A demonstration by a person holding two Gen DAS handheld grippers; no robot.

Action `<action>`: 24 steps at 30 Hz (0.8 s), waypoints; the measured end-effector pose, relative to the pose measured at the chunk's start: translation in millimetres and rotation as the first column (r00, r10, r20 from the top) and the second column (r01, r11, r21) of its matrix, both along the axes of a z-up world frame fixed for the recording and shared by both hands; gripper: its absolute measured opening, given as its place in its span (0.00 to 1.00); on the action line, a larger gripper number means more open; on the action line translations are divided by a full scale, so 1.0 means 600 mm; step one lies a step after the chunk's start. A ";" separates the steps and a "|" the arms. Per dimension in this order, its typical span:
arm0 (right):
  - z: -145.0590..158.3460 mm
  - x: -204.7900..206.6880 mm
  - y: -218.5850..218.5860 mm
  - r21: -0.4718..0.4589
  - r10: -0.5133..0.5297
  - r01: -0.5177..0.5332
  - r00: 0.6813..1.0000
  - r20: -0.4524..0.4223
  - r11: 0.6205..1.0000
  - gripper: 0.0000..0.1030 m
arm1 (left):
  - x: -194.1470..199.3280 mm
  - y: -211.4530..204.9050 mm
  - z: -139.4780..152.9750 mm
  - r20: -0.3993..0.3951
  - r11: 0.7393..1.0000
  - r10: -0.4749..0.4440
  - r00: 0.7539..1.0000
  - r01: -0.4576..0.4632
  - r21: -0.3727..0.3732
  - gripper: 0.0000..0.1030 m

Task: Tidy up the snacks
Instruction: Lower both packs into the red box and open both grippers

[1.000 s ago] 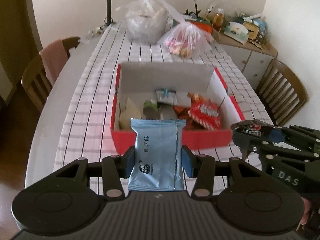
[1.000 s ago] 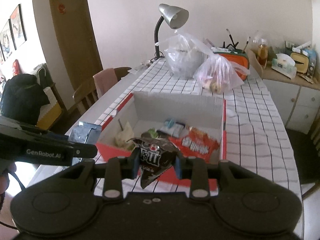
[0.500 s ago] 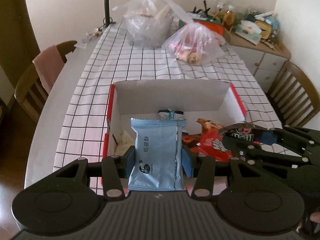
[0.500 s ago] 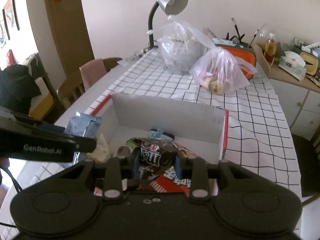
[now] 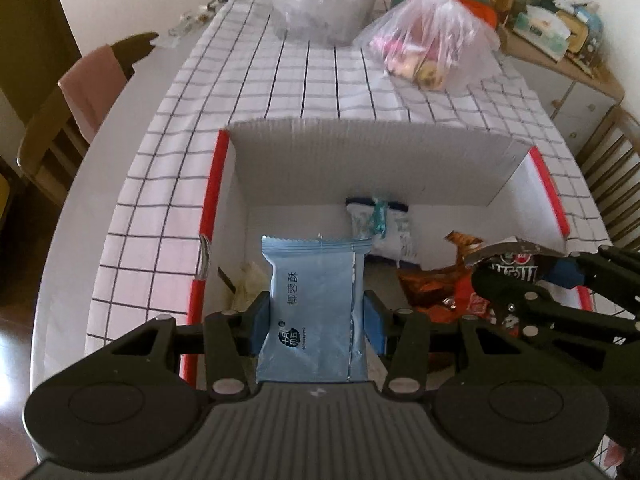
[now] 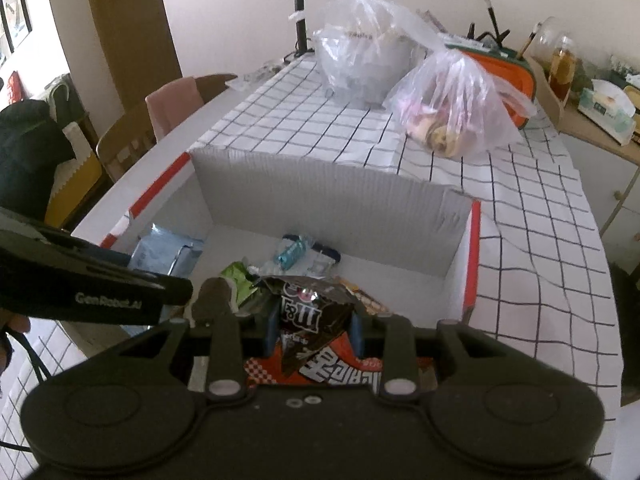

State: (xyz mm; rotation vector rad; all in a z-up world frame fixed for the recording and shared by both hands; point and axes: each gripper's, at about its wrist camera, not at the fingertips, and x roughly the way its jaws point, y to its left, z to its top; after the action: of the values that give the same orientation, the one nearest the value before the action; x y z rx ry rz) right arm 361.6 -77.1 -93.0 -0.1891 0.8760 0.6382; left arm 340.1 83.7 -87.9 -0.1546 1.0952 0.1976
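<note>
My left gripper (image 5: 318, 322) is shut on a light blue snack packet (image 5: 316, 304) and holds it over the near left part of the red and white cardboard box (image 5: 360, 160). My right gripper (image 6: 314, 330) is shut on a dark brown chocolate packet (image 6: 308, 320) and holds it over the near right part of the same box (image 6: 328, 200). The blue packet also shows in the right wrist view (image 6: 166, 254). Inside the box lie a red packet (image 6: 344, 372), an orange packet (image 5: 432, 292), a green one (image 6: 236, 276) and a small blue and white one (image 5: 380, 224).
The box stands on a checked tablecloth (image 5: 320, 80). Two clear plastic bags (image 6: 452, 108) (image 6: 360, 60) stand beyond it, with a desk lamp (image 6: 304, 12) behind. Wooden chairs stand at the left (image 5: 80, 92) and right (image 5: 612, 168). A sideboard with clutter (image 5: 560, 40) is at the far right.
Both grippers have moved forward with their packets, from in front of the box to over its inside. The box now looks nearer and larger in both views.
</note>
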 end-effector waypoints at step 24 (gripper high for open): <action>0.038 -0.059 -0.019 0.054 -0.027 0.025 0.999 0.030 0.998 0.79 | -0.050 0.001 0.014 0.054 1.000 0.006 0.999 -0.005 -0.024 0.64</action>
State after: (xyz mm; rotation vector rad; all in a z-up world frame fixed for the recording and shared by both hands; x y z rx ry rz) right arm 326.2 -88.6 -70.0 -0.1385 0.8292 0.6321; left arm 309.9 84.5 -79.3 -0.1830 1.0436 0.1841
